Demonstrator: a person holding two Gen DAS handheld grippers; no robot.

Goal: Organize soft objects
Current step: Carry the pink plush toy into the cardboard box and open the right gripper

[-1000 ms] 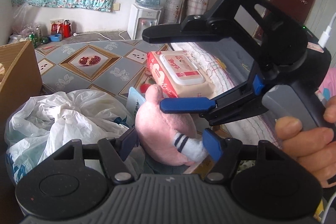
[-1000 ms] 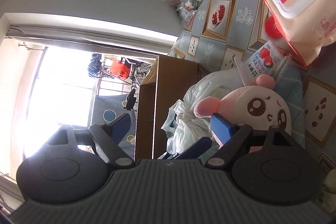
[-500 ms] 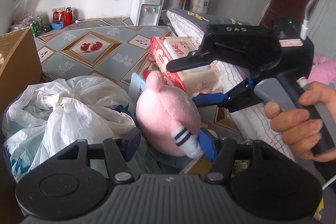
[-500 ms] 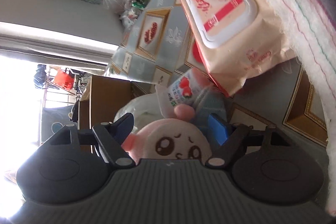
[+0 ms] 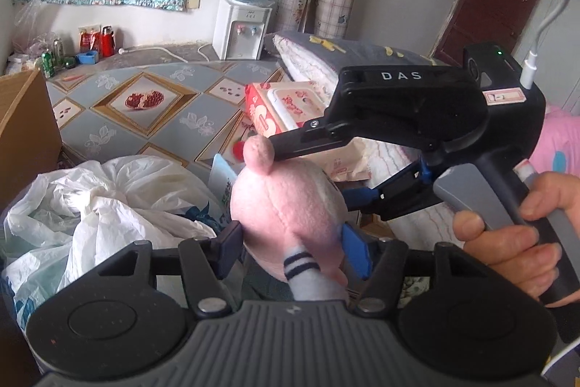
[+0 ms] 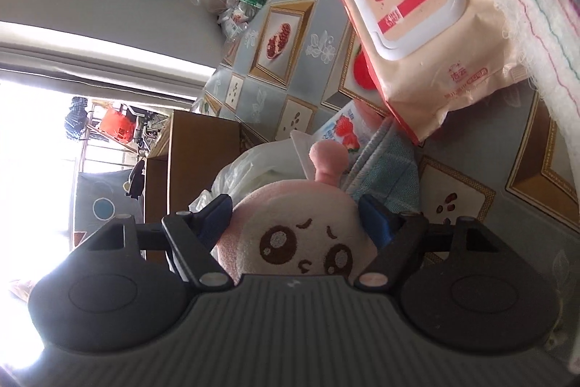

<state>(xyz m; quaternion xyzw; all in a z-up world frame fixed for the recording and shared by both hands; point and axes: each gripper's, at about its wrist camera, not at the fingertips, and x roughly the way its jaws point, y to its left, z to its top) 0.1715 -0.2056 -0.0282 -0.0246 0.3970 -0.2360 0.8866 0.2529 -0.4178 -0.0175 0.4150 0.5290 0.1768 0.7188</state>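
A pink plush toy (image 5: 286, 209) with a striped white leg sits between the fingers of my left gripper (image 5: 293, 247), which press its sides. My right gripper (image 6: 297, 216) comes from the right, turned on its side, and its fingers bracket the toy's face (image 6: 301, 242). In the left wrist view the right gripper's body (image 5: 417, 111) reaches over the toy's top, its upper finger (image 5: 308, 140) by the toy's ear. A wet-wipes pack (image 6: 409, 9) lies beyond the toy, and a blue towel (image 6: 384, 165) lies beneath it.
A white plastic bag (image 5: 98, 205) is heaped at the left. A wooden cabinet (image 5: 21, 133) stands at the far left. A folded quilt (image 5: 319, 60) lies behind the wipes. A water dispenser (image 5: 246, 17) stands by the back wall. A small strawberry packet (image 6: 340, 129) lies under the toy.
My right gripper has swung down from above and closed in around the toy's head. My left gripper has moved in, its fingers now against the toy's sides.
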